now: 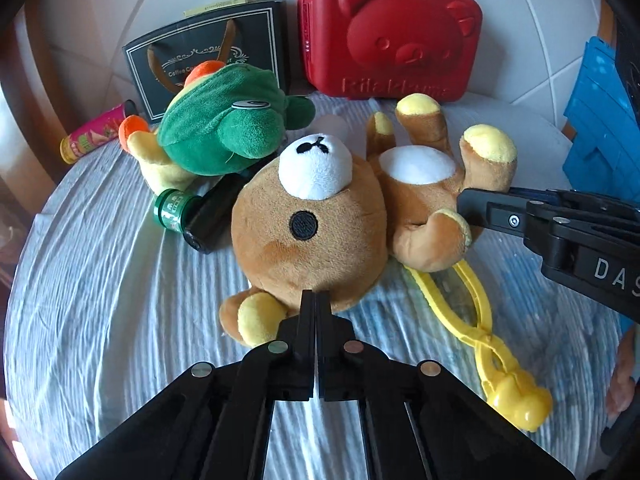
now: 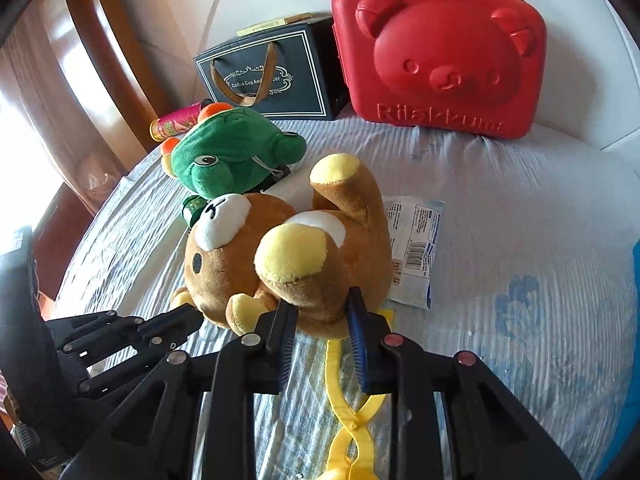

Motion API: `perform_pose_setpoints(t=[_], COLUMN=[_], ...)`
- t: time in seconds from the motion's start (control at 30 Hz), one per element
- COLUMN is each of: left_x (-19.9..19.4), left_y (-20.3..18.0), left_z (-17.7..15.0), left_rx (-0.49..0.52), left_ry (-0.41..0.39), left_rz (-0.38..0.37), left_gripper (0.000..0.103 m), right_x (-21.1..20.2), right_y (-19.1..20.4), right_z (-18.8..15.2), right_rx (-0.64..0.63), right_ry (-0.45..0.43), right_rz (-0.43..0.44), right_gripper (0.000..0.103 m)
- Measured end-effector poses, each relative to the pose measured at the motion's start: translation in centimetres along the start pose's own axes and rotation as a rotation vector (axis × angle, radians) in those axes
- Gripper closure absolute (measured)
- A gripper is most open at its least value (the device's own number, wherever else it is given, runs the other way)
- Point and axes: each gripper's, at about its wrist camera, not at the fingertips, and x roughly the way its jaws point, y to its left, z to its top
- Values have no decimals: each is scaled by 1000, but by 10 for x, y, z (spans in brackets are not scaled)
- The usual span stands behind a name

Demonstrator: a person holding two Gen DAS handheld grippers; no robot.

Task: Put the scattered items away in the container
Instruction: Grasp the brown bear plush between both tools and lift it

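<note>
– So, where's the brown plush bear w/ yellow paws point(image 2: 304, 264)?
– On its back on the pale striped bedsheet point(image 1: 100, 280), head just beside the green plush frog point(image 1: 224, 132). Yellow plastic tongs point(image 1: 472, 316) partly under it.
– Right gripper point(image 2: 322, 312)?
– Fingers narrowly apart, pressed on the bear's lower body.
– Left gripper point(image 1: 315, 300)?
– Fingers together, nothing between, tips at the bear's head near one ear.
– Container?
– Red bear-face hard case point(image 2: 440, 56) upright at the back, well apart, beside a dark paper gift bag point(image 2: 272, 72).
</note>
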Motion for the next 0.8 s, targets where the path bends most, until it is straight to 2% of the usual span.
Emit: perform_pose_setpoints(t=[0.07, 0.1, 0.13, 0.2, 0.27, 0.33, 0.37, 0.5, 0.6, 0.7, 0.77, 0.8], left_x=[-6, -10, -15, -17, -10, 2, 6, 28, 40, 51, 59, 62], left_y=[10, 13, 16, 16, 15, 14, 10, 7, 8, 7, 5, 5], left_z=[-6, -10, -13, -15, -13, -12, -13, -10, -3, 5, 10, 12], left_rx=[-15, -20, -23, -19, -14, 1, 9, 21, 31, 56, 75, 81], left_ry=[-9, -27, -51, -64, -42, -13, -5, 24, 18, 14, 14, 7], left_rz=[-21, -11, 9, 19, 7, 2, 7, 15, -1, -24, -37, -45], left_gripper=[61, 28, 19, 19, 19, 19, 19, 19, 18, 14, 13, 13], right_x=[-2, -4, -5, -10, -11, -10, -8, 3, 13, 27, 35, 37], right_y=[-3, -5, -6, -7, -6, -5, -5, -11, -18, -24, -24, -23], right_z=[-5, -8, -9, -9, -7, -5, -3, 2, 8, 14, 17, 20], right_rx=[19, 30, 36, 50, 51, 47, 44, 59, 85, 103, 95, 86], right_ry=[-4, -8, -17, -39, -50, -55, -56, -51, -46, -33, -31, -33], right_rz=[3, 4, 4, 6, 1, -8, -12, -29, -35, -24, -10, -10], right_gripper=[78, 77, 77, 74, 63, 42, 40, 39, 31, 31, 39, 49])
